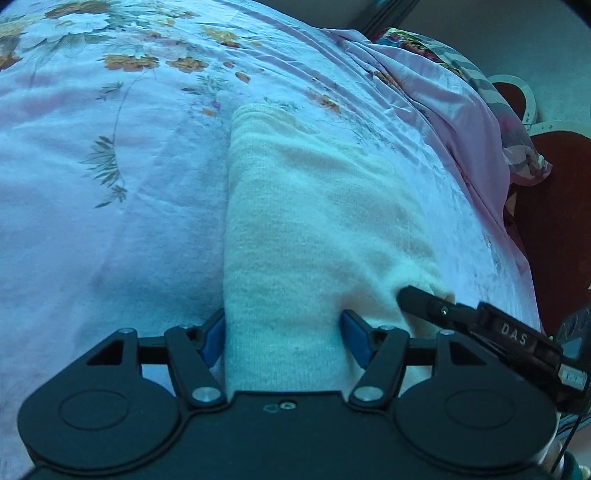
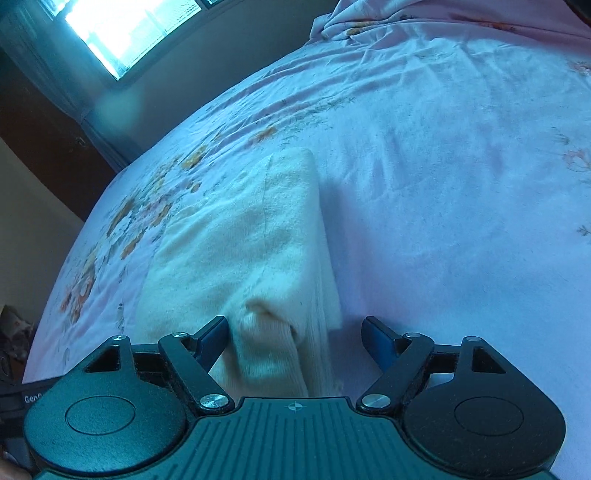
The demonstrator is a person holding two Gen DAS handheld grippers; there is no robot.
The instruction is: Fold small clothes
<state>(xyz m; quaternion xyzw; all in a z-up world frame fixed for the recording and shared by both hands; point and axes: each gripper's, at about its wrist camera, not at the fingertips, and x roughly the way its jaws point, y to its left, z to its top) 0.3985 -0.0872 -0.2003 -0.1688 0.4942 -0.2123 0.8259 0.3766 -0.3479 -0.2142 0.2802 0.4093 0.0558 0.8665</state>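
Observation:
A cream knitted garment point(image 1: 314, 221) lies folded into a long strip on the floral bed sheet point(image 1: 110, 206). My left gripper point(image 1: 284, 332) is open, its blue fingers point(image 1: 352, 336) straddling the near end of the garment. The right gripper's black finger point(image 1: 424, 301) rests on the garment's near right corner. In the right wrist view the same garment point(image 2: 240, 240) lies ahead, and my right gripper point(image 2: 295, 336) is open around its near folded corner and cuff point(image 2: 269, 350).
The sheet point(image 2: 443, 184) covers the whole bed. A rumpled pink cover point(image 1: 461, 103) lies along the bed's right edge, with dark red furniture point(image 1: 554, 206) beyond. A bright window point(image 2: 122, 29) and wall stand past the bed's far edge.

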